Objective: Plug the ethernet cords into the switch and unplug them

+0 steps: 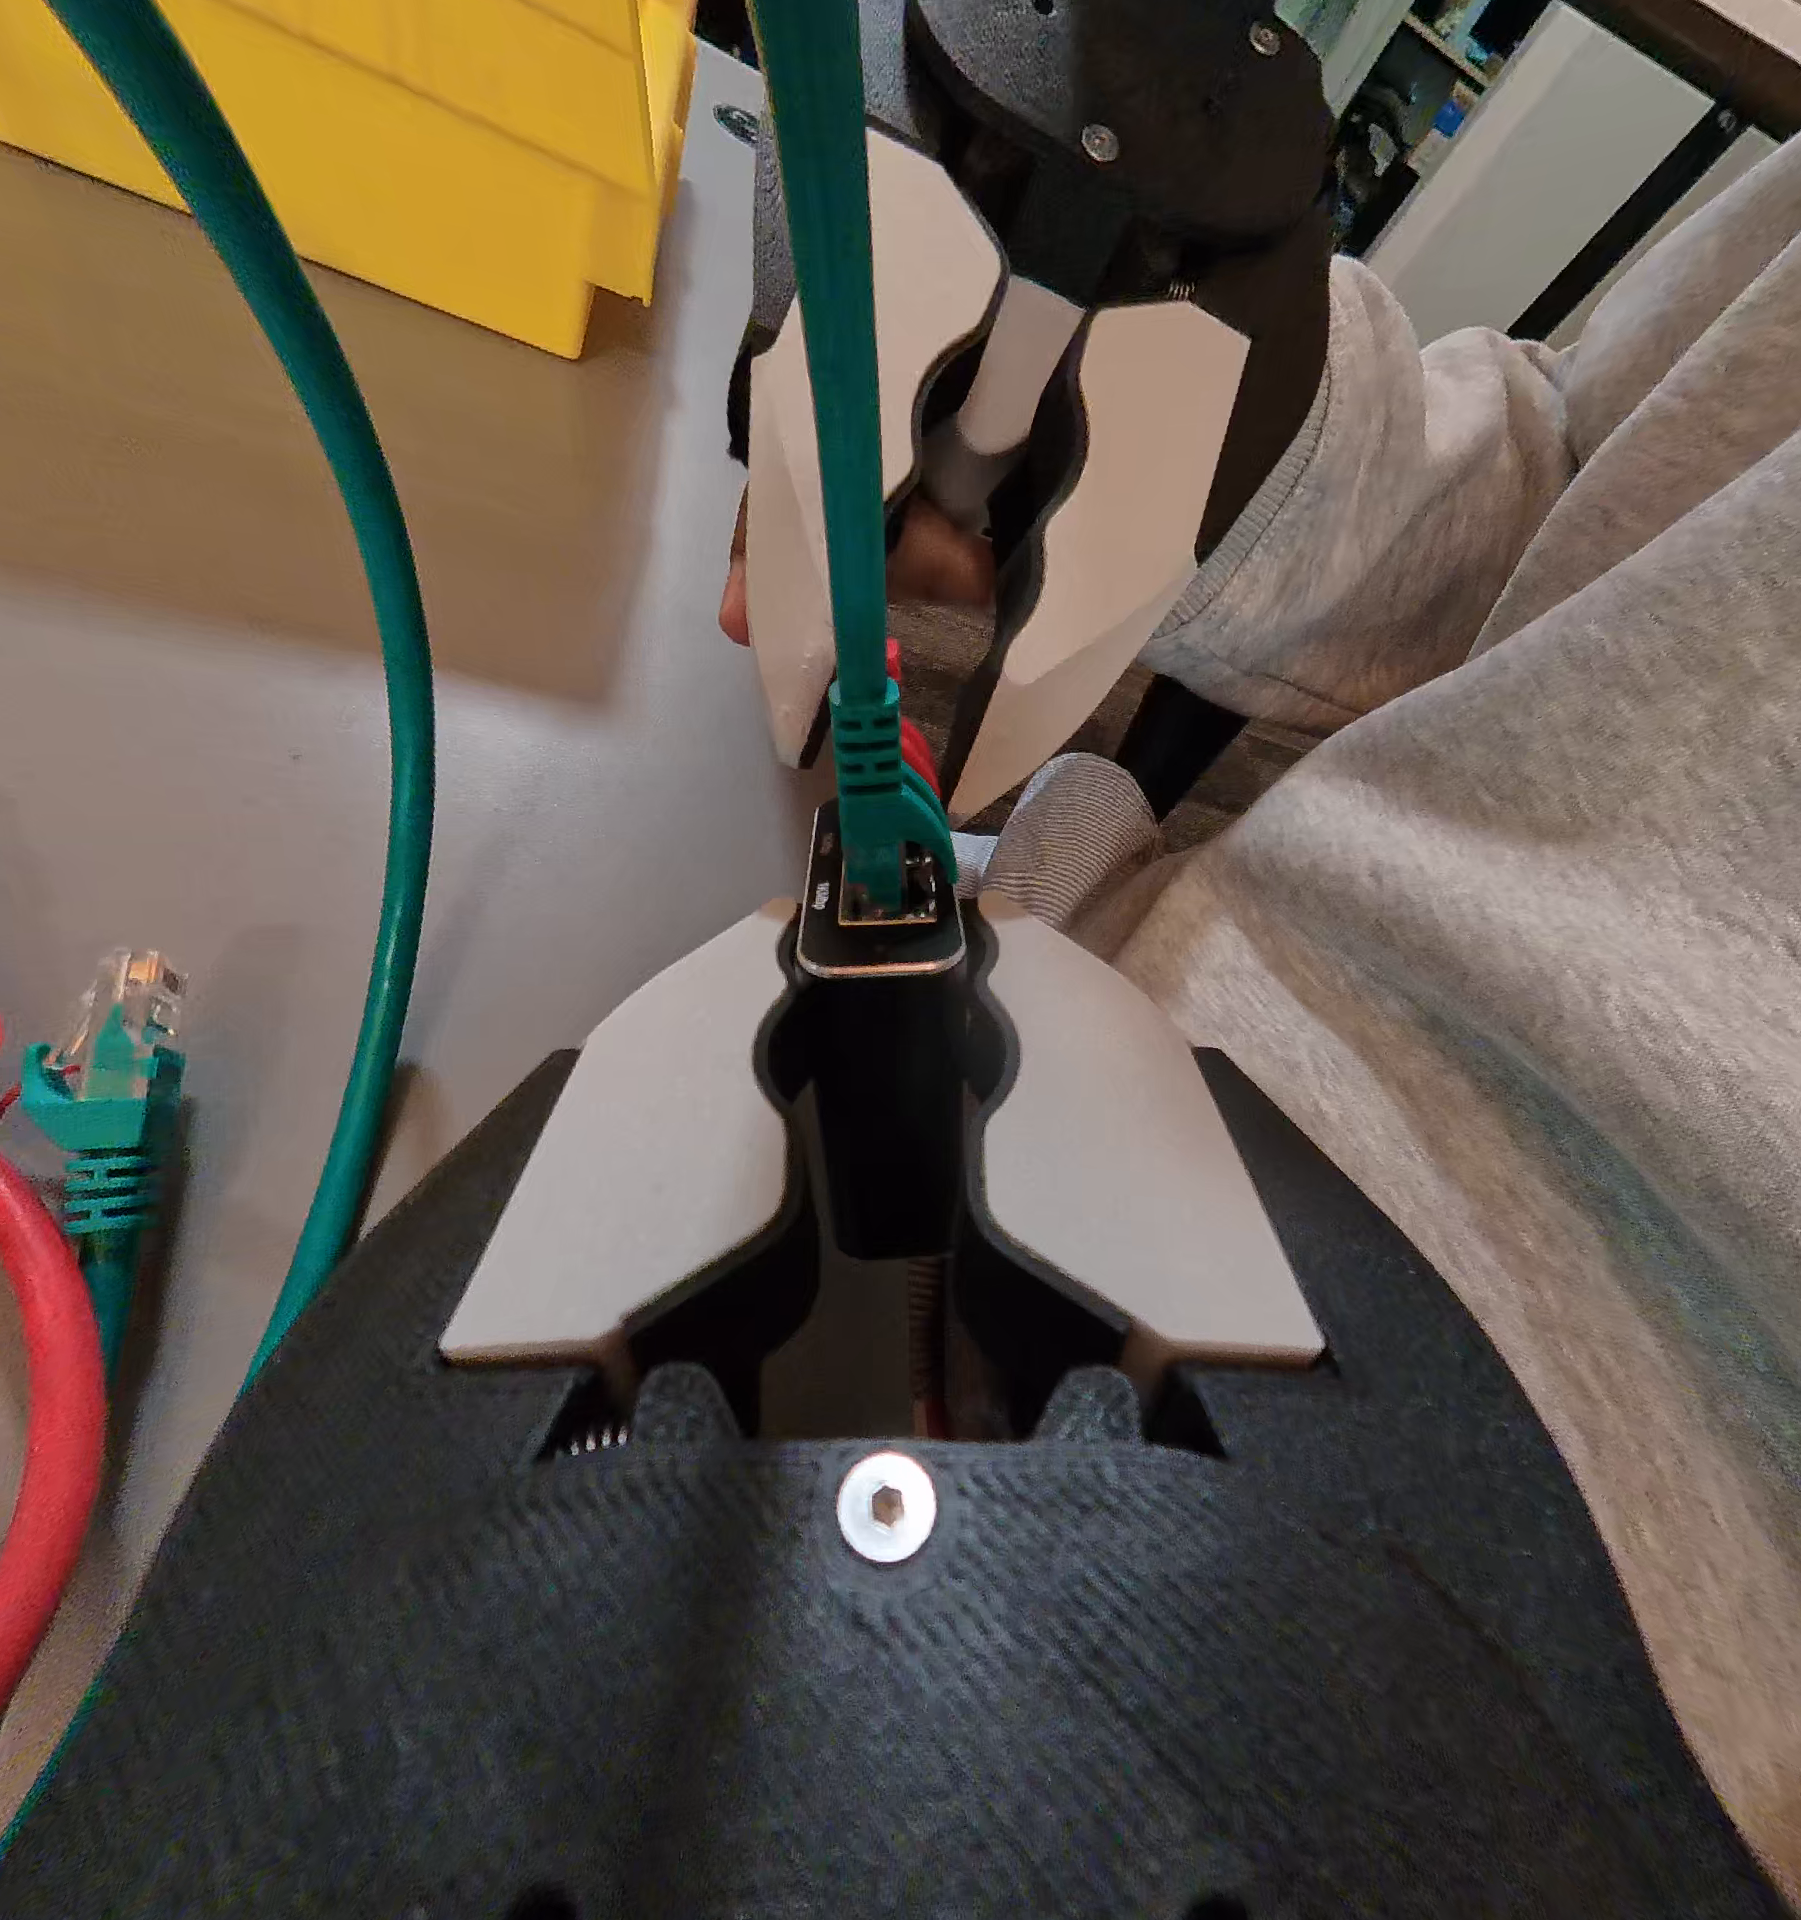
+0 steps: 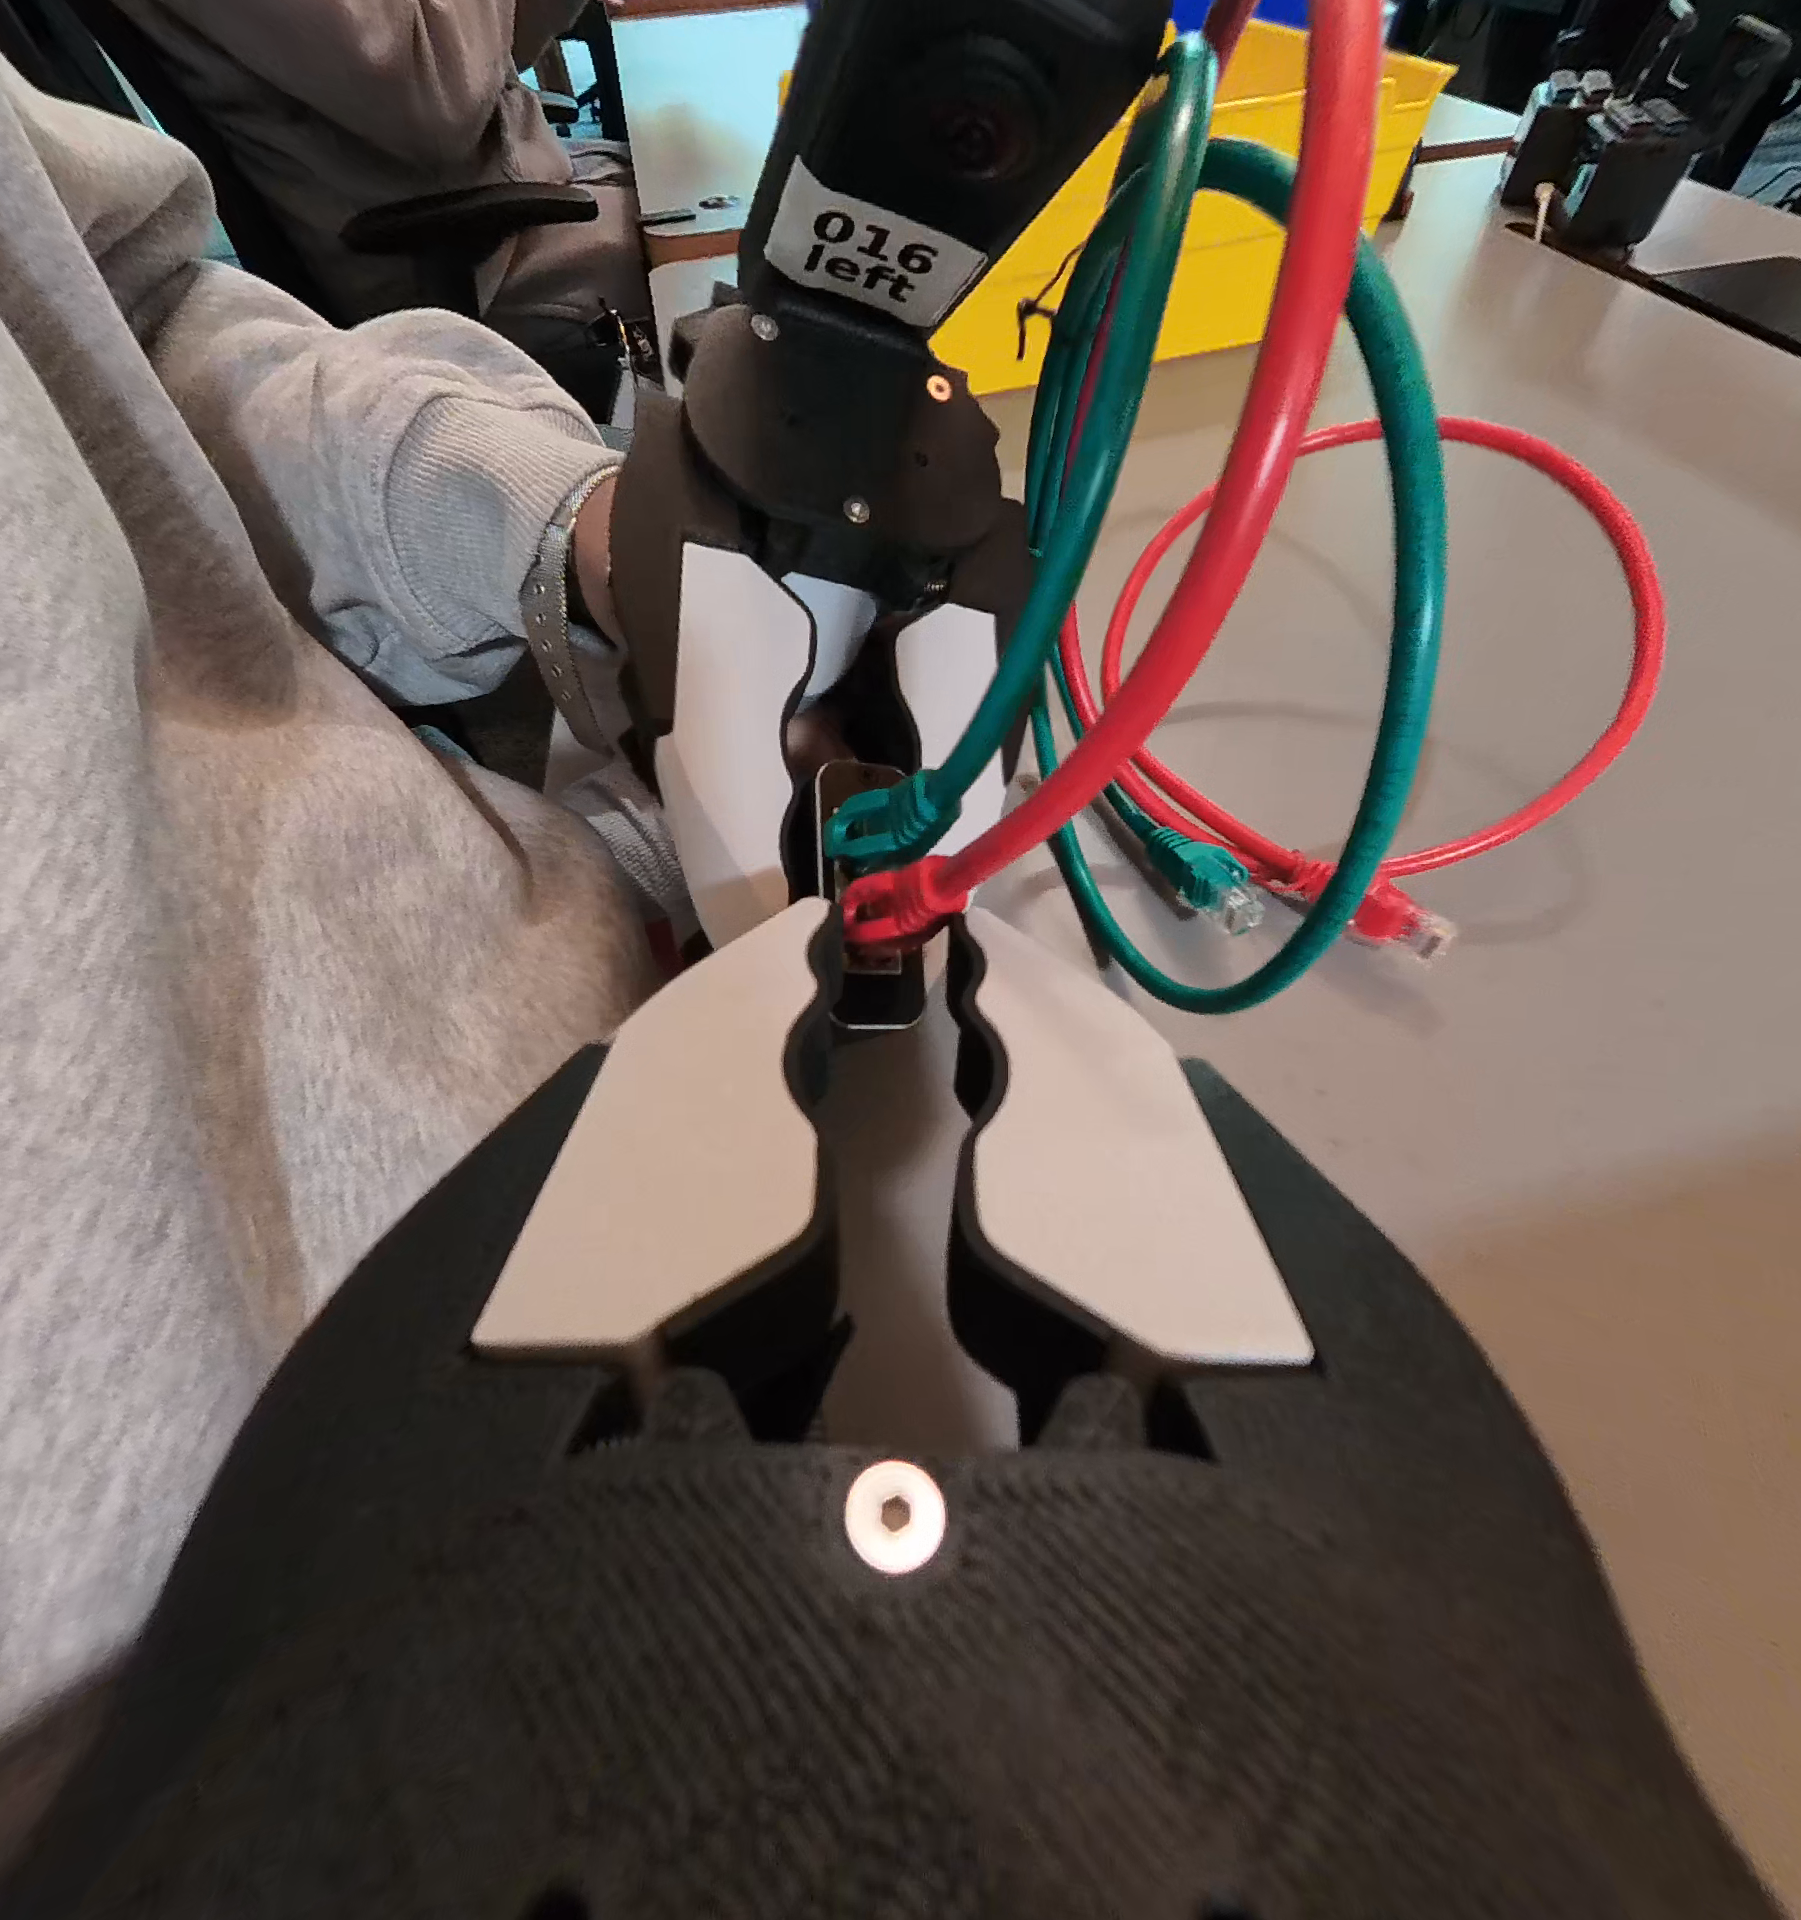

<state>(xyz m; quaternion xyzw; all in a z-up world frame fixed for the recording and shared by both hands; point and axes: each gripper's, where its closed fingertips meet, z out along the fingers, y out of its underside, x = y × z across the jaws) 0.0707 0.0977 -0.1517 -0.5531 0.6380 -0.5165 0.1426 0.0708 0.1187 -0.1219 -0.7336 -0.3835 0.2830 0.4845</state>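
Note:
My left gripper [image 1: 880,940] is shut on a small black switch [image 1: 875,1101] and holds it with its port face [image 1: 880,920] pointing away from the camera. A green ethernet plug [image 1: 875,774] sits in one port. Its green cord [image 1: 823,312] rises upward. In the right wrist view the green plug [image 2: 880,821] and a red plug [image 2: 896,899] sit side by side in the switch [image 2: 875,997]. My right gripper [image 2: 896,920] faces the left one and is closed around the red plug. The red cord [image 2: 1280,416] arches up and away.
The loose ends of the green cord [image 2: 1202,873] and the red cord [image 2: 1395,920] lie on the beige table [image 2: 1498,1143]. A yellow bin [image 2: 1239,208] stands behind. The person's grey sleeve [image 2: 408,488] and sweatshirt [image 1: 1498,935] are close beside both grippers.

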